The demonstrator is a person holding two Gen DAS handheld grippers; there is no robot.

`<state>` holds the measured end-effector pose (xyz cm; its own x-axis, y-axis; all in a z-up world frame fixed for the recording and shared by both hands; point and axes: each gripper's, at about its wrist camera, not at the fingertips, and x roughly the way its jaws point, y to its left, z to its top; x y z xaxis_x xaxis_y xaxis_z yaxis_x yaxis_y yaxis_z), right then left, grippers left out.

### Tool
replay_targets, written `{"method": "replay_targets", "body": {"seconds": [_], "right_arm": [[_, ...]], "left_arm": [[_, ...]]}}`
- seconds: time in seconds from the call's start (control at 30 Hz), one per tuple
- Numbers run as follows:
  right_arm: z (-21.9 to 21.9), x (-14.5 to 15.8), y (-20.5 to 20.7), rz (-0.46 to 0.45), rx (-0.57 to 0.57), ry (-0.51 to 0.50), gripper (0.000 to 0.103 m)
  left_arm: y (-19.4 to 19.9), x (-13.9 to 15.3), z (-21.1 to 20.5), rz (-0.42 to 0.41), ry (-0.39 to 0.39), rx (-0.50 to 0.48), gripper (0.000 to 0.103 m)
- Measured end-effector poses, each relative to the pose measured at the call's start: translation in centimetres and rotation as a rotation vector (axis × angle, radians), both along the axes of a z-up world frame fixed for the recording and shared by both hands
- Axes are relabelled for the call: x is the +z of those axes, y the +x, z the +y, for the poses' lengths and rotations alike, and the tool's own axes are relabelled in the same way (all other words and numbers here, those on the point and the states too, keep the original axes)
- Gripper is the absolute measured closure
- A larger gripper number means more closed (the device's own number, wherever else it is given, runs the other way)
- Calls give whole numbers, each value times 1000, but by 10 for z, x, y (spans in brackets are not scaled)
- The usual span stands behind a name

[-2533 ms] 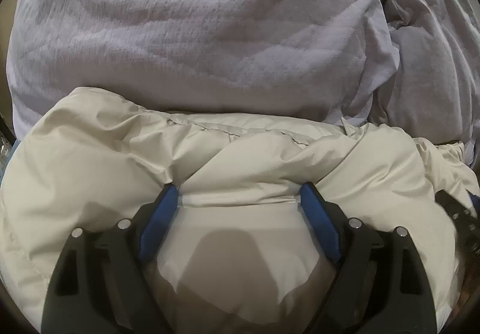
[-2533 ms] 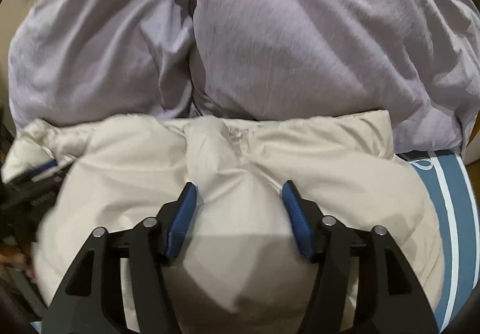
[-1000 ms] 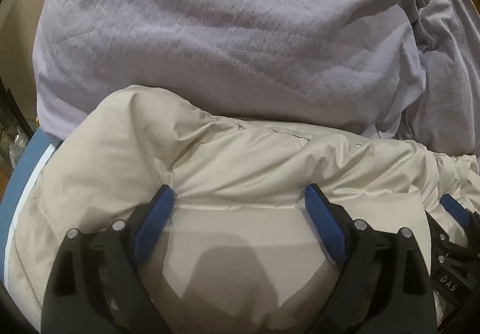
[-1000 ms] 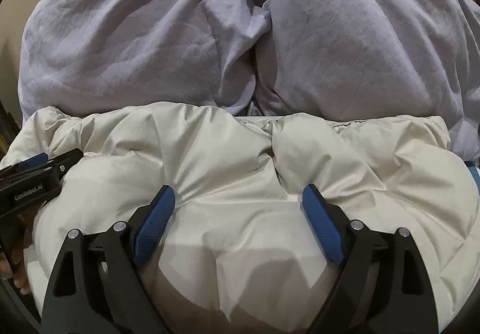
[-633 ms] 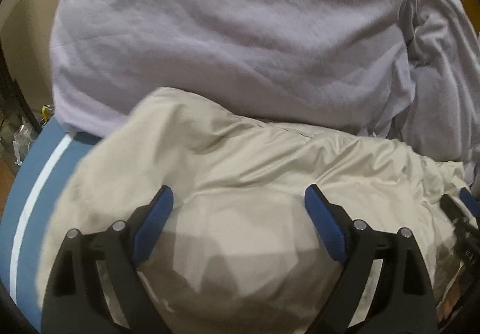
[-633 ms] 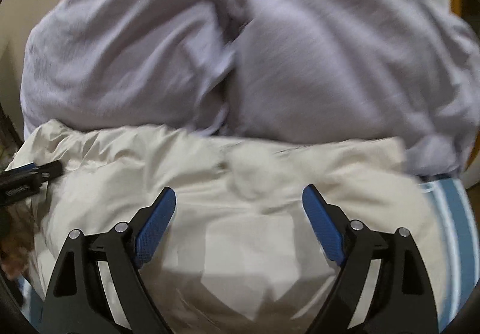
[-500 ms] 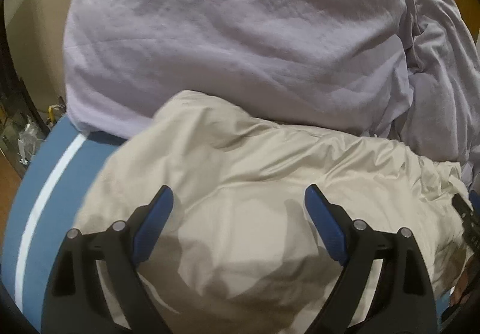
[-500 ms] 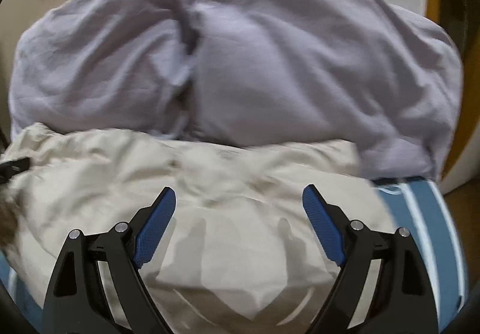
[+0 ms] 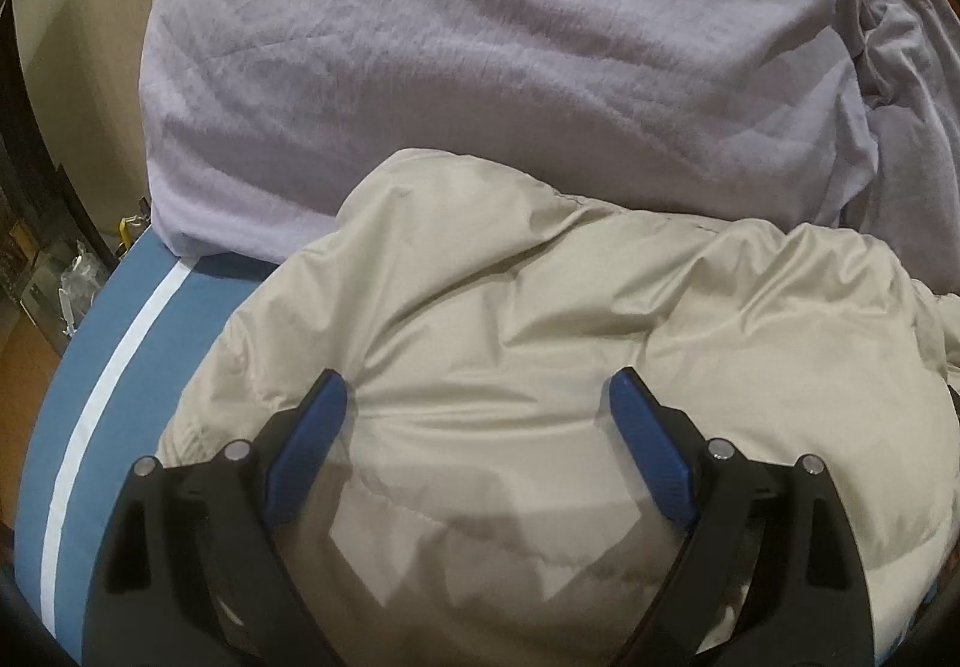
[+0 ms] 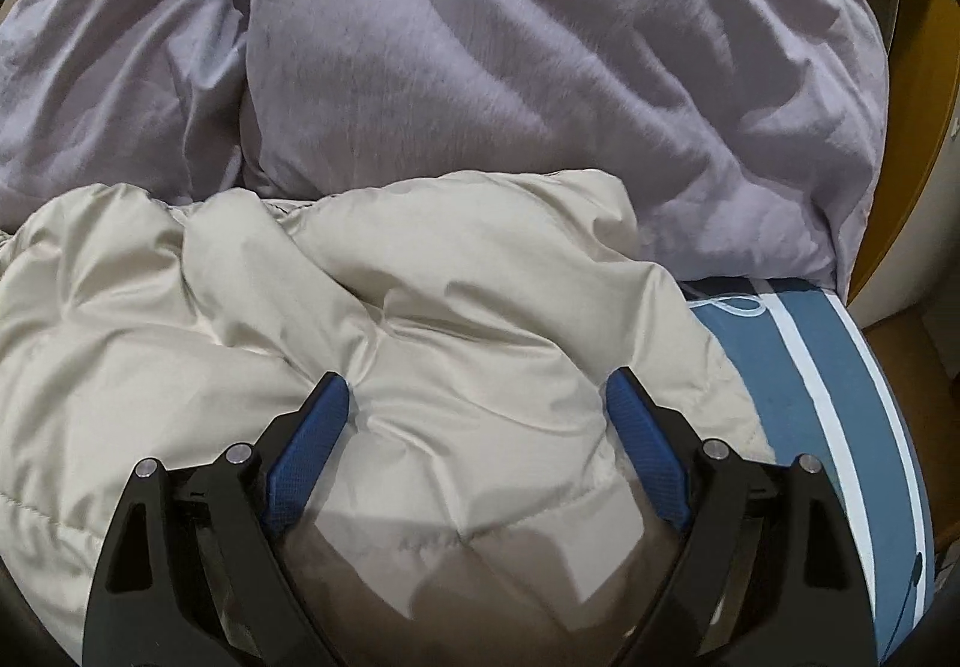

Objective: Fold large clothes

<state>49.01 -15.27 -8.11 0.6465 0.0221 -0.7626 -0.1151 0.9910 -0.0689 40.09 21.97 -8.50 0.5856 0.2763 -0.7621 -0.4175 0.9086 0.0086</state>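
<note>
A lilac duvet (image 9: 492, 55) (image 10: 510, 67), bunched and creased, fills the far part of both views, heaped on a bed with a blue sheet (image 9: 114, 367) (image 10: 828, 397) that carries a white stripe. In front of it lies the jacket (image 9: 540, 367) (image 10: 390, 319), a cream padded one, rumpled in a low mound on the sheet; its far edge touches the duvet. In the left wrist view blue sheet shows beside its left edge; in the right wrist view, beside its right edge. The left hand-held gripper (image 9: 479, 409) sits over the jacket with its blue pads spread wide, pinching nothing. The right hand-held gripper (image 10: 477, 406) is likewise spread wide over the jacket, nothing between its pads. Whether either touches the cloth cannot be told.
</note>
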Motion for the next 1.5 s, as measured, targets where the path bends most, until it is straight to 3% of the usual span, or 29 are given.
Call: {"method": "replay_targets", "body": {"seconds": [0.23,0.33,0.7,0.97,1.2,1.5], "right_arm": [[1,-2,3,13,-1,-6,12],[-3,4,2,35,-17,4,12],[-64,45,-45,38,-157,35,12],[-123,28,-69,206,-305,268,12],[-132,8,-76,312,-352,448,12],[-140,-4,-79,349,-423,531,9]], "left_arm": [[3,-9,8,9,10,8,13],[-3,2,2,24,0,13,13],[-77,45,22,-3,-19,69,14],[-121,31,45,31,-154,128,14],[-119,6,41,63,-286,138,14],[-106,-10,57,39,-418,215,13]]}}
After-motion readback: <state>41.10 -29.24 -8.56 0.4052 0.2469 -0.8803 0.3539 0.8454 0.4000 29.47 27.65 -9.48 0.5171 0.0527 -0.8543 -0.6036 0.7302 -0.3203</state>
